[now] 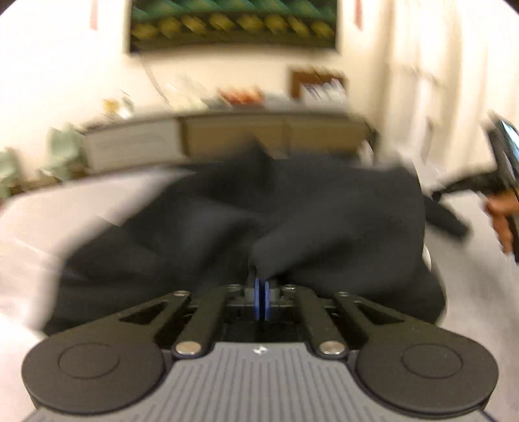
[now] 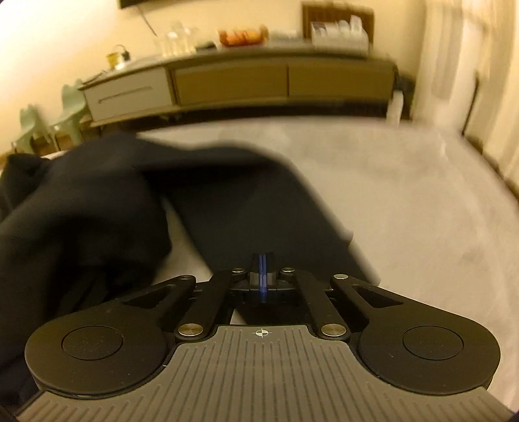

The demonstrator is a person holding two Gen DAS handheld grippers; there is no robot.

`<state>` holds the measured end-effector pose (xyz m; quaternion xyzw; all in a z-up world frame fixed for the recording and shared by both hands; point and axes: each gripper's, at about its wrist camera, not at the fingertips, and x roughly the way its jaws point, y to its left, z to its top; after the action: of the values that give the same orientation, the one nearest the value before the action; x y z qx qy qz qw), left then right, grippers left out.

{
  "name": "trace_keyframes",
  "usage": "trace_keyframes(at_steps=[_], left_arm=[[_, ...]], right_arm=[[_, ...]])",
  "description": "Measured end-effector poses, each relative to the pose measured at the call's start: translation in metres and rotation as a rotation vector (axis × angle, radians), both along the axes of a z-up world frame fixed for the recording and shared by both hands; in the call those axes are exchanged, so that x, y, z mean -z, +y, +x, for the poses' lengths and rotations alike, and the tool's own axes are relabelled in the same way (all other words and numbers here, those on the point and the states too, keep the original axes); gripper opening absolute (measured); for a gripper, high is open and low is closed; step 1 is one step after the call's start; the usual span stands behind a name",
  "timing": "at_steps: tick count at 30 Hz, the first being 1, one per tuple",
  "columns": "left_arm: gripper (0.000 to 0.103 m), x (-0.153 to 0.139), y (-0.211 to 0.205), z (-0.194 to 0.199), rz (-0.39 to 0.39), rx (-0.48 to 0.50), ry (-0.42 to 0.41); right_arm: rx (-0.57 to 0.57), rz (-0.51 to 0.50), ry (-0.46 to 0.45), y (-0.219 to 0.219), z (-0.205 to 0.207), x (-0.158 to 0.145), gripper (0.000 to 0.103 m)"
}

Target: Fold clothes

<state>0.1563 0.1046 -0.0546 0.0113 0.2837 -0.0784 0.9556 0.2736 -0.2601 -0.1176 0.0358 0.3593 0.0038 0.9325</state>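
A dark navy garment (image 1: 246, 220) lies bunched on a pale bed surface (image 1: 39, 227). In the left wrist view my left gripper (image 1: 262, 285) is shut on a fold of the garment, its blue pads pressed together with cloth rising from between them. In the right wrist view the same garment (image 2: 107, 207) hangs crumpled at the left, and a long flat strip of it runs down to my right gripper (image 2: 262, 263), which is shut on its edge. The other gripper and a hand (image 1: 501, 220) show at the far right of the left wrist view. Both views are blurred.
The bed surface (image 2: 405, 201) stretches bare to the right of the garment. Beyond the bed stands a long low cabinet (image 2: 233, 84) with boxes and jars on top. Two pale green small chairs (image 2: 48, 123) stand at the left. A picture (image 1: 233, 22) hangs on the wall.
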Motion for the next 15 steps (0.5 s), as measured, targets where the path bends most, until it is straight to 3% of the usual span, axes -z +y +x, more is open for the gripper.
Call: trace_keyframes(at_steps=[4,7,10,12,13,15], left_arm=[[0.003,-0.062,0.089,-0.035,-0.055,-0.187,-0.120],[0.004,-0.060,0.119,-0.044,-0.059,-0.222,-0.054],[0.010,-0.036,0.128,-0.053,-0.052,-0.254,0.014],[0.022,-0.025,0.127,-0.058,-0.066,-0.250,0.036],[0.027,-0.022,0.127,-0.060,-0.073,-0.249,0.041],[0.030,-0.022,0.129,-0.063,-0.084,-0.258,0.025]], right_arm=[[-0.021,0.037,-0.045,0.007,-0.016,-0.016,0.000],[-0.036,0.065,-0.078,0.013,-0.028,-0.028,0.001],[-0.052,0.092,-0.111,0.019,-0.040,-0.040,0.022],[-0.063,0.111,-0.133,0.023,-0.048,-0.048,0.077],[-0.093,0.116,-0.119,0.040,-0.054,-0.040,0.082],[-0.154,0.127,-0.091,0.074,-0.066,-0.023,0.083]])
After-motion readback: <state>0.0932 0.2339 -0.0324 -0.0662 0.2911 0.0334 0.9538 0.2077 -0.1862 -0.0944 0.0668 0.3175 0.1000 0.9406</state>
